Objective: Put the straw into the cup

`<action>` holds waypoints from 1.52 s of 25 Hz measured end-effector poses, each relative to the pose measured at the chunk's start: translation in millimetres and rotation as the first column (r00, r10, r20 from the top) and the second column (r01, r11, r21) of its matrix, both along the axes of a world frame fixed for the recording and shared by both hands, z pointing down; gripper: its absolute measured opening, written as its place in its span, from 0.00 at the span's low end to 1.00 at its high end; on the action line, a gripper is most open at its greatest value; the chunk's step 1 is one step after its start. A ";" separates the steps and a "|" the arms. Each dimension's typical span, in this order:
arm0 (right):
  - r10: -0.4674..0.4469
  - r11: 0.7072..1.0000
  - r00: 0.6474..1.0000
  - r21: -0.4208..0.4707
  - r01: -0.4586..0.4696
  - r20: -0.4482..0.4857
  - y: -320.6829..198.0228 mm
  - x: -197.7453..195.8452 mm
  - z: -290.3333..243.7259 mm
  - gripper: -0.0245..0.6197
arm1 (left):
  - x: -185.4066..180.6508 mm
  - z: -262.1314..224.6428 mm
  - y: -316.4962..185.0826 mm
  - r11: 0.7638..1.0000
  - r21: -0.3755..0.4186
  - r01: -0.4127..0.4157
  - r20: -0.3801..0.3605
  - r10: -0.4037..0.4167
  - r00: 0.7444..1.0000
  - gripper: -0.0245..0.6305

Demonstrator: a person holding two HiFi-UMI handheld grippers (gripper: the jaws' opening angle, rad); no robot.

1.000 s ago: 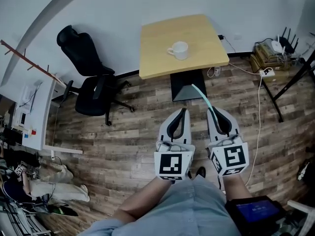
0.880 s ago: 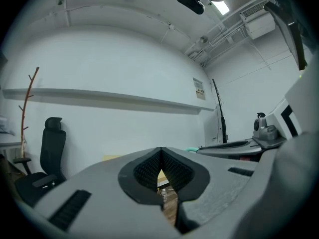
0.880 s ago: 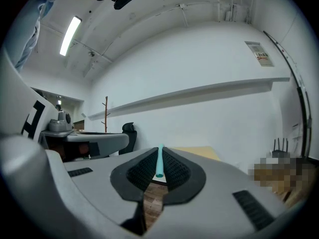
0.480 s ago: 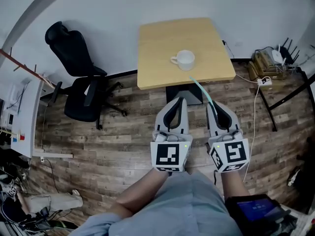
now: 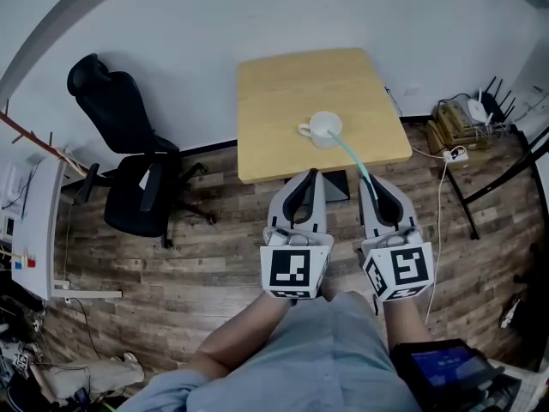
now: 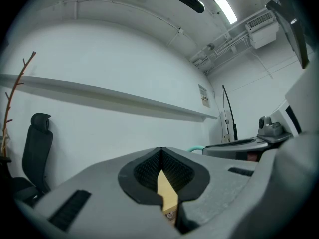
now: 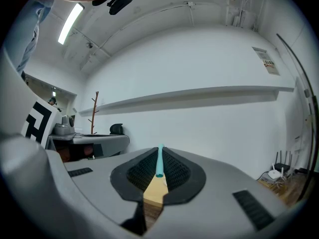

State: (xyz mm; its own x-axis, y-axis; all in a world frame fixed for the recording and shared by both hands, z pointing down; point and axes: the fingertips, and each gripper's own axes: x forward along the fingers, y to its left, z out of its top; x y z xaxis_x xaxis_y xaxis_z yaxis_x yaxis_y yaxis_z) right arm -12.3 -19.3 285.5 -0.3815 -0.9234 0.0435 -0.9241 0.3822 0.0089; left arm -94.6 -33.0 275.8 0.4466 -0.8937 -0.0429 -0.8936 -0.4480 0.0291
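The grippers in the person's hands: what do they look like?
The left gripper and right gripper are pale grey tapering shells with black ribbed pads and a white cube of black square markers. The person wears a light blue shirt.

Both tools I'm driving are pale grey moulded shells: the left gripper (image 5: 314,175) and right gripper (image 5: 365,183) narrow to a point at the front, with black ribbed pads (image 6: 145,169) lining the inner faces. Each carries a white cube (image 5: 294,269) with black square markers at its rear, and behind the cubes is a light blue top (image 5: 326,360)
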 end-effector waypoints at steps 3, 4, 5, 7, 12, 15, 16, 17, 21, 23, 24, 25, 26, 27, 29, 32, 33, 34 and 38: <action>0.012 1.000 1.000 -0.003 -0.012 -0.008 -7.5 3.7 1.0 0.07 | 4.8 5.4 -9.4 1.000 -0.013 -0.015 0.000 0.015 1.000 0.03; 0.018 1.000 1.000 -0.005 -0.018 -0.009 -9.7 6.5 1.3 0.07 | 7.6 7.5 -11.9 1.000 -0.018 -0.021 0.001 0.021 1.000 0.03; 0.024 1.000 1.000 -0.006 -0.024 -0.009 -12.1 9.3 1.9 0.07 | 10.2 9.9 -14.6 0.999 -0.022 -0.026 0.002 0.026 1.000 0.03; 0.033 0.999 0.999 -0.011 -0.033 -0.007 -16.2 13.9 4.9 0.07 | 13.9 16.9 -19.9 0.999 -0.035 -0.031 0.005 0.031 0.999 0.03; 0.031 0.998 1.000 -0.046 -0.031 0.003 -31.7 22.2 19.4 0.07 | 22.6 35.7 -36.2 0.996 -0.079 -0.030 0.021 0.032 0.999 0.03; 0.017 0.998 1.000 -0.065 -0.016 0.011 -50.1 29.2 28.3 0.07 | 31.0 42.3 -54.9 0.995 -0.093 -0.020 0.030 0.023 0.999 0.03; 0.010 0.998 1.000 -0.070 -0.009 0.016 -56.7 31.9 30.5 0.07 | 34.0 43.9 -61.5 0.995 -0.096 -0.015 0.034 0.018 0.999 0.03; 0.002 0.997 1.000 -0.073 -0.001 0.021 -63.2 34.7 32.3 0.07 | 37.2 45.0 -68.0 0.995 -0.098 -0.009 0.038 0.013 0.999 0.03; -0.036 0.996 0.999 -0.083 0.039 0.042 -91.9 43.9 39.6 0.07 | 48.9 49.5 -95.8 0.994 -0.106 0.019 0.059 -0.013 0.998 0.03; -0.060 0.994 0.997 -0.085 0.065 0.052 -108.4 48.8 41.0 0.07 | 55.9 50.0 -112.2 0.994 -0.107 0.037 0.072 -0.029 0.997 0.03; -0.073 0.993 0.996 -0.085 0.078 0.055 -116.4 51.3 41.0 0.07 | 59.6 49.0 -120.4 0.994 -0.102 0.046 0.077 -0.038 0.996 0.03; -0.086 0.992 0.995 -0.084 0.091 0.057 -123.9 53.6 40.7 0.07 | 63.0 47.2 -128.3 0.994 -0.096 0.055 0.080 -0.047 0.996 0.03; -0.098 0.991 0.993 -0.082 0.103 0.059 -130.6 55.7 40.4 0.07 | 65.9 45.2 -135.5 0.994 -0.091 0.064 0.084 -0.056 0.995 0.03; -0.111 0.990 0.992 -0.081 0.116 0.061 -136.6 57.5 40.2 0.07 | 68.2 43.7 -141.6 0.993 -0.088 0.074 0.089 -0.067 0.994 0.03; -0.138 0.986 0.988 -0.081 0.143 0.067 -146.8 59.9 39.3 0.07 | 70.5 42.1 -151.4 0.991 -0.084 0.101 0.104 -0.092 0.990 0.03; -0.184 0.979 0.980 -0.071 0.190 0.074 -160.7 59.7 34.3 0.07 | 72.8 40.1 -163.3 0.988 -0.079 0.135 0.116 -0.125 0.985 0.03; -0.197 0.977 0.977 -0.068 0.202 0.076 -165.2 59.7 32.8 0.07 | 74.3 37.7 -167.3 0.987 -0.076 0.144 0.113 -0.135 0.984 0.03; -0.210 0.974 0.975 -0.064 0.215 0.077 -169.6 59.7 31.1 0.07 | 75.7 34.9 -171.1 0.986 -0.071 0.152 0.109 -0.144 0.983 0.03; -0.244 0.967 0.966 -0.049 0.248 0.081 -182.4 58.8 26.3 0.07 | 74.9 34.3 -177.5 0.980 -0.073 0.183 0.117 -0.174 0.978 0.03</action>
